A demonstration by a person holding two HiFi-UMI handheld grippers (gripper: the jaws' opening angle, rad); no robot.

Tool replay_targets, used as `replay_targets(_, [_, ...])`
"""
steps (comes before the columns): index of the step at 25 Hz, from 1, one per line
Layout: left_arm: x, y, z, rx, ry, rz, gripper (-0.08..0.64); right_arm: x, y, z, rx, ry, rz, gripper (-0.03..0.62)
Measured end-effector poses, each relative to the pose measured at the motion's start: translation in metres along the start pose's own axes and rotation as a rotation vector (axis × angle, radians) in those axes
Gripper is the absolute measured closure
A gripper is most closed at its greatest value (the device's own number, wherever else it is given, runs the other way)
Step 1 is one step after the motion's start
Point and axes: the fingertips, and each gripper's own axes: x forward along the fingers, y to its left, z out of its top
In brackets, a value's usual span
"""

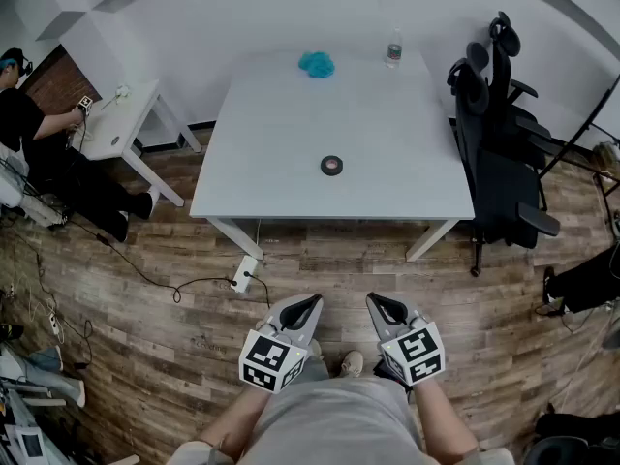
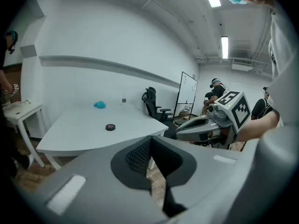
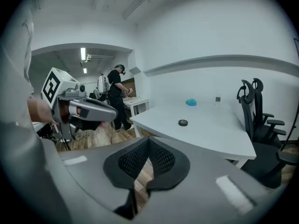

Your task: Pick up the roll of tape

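Note:
The roll of tape (image 1: pixel 331 166) is a small black ring lying flat near the middle of the white table (image 1: pixel 281 187). It also shows in the left gripper view as the tape (image 2: pixel 110 127) and in the right gripper view as the tape (image 3: pixel 183 122). My left gripper (image 1: pixel 308 303) and right gripper (image 1: pixel 380 301) hang side by side close to my body, over the wooden floor and well short of the table's near edge. Both point toward the table. The left gripper (image 2: pixel 150 141) has its jaws together with nothing in them. The right gripper (image 3: pixel 148 141) is likewise shut and holds nothing.
A blue cloth (image 1: pixel 316 64) and a clear bottle (image 1: pixel 393 49) stand at the table's far edge. Black office chairs (image 1: pixel 494 134) crowd its right side. A person sits at a small white side table (image 1: pixel 121 124) on the left. A power strip (image 1: pixel 244 273) with its cable lies on the floor.

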Motion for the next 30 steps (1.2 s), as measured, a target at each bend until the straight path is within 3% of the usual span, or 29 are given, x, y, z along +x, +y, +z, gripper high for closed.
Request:
replay_targets(10, [-0.029, 0.006, -0.001, 0.005, -0.034, -0.016, 0.541, 0.006, 0.035, 0.007, -0.013, -0.001, -0.002, 0.587])
replay_targets(30, [-0.048, 0.05, -0.001, 0.016, -0.055, -0.075, 0.54, 0.04, 0.06, 0.033, 0.027, -0.038, -0.084, 0.584])
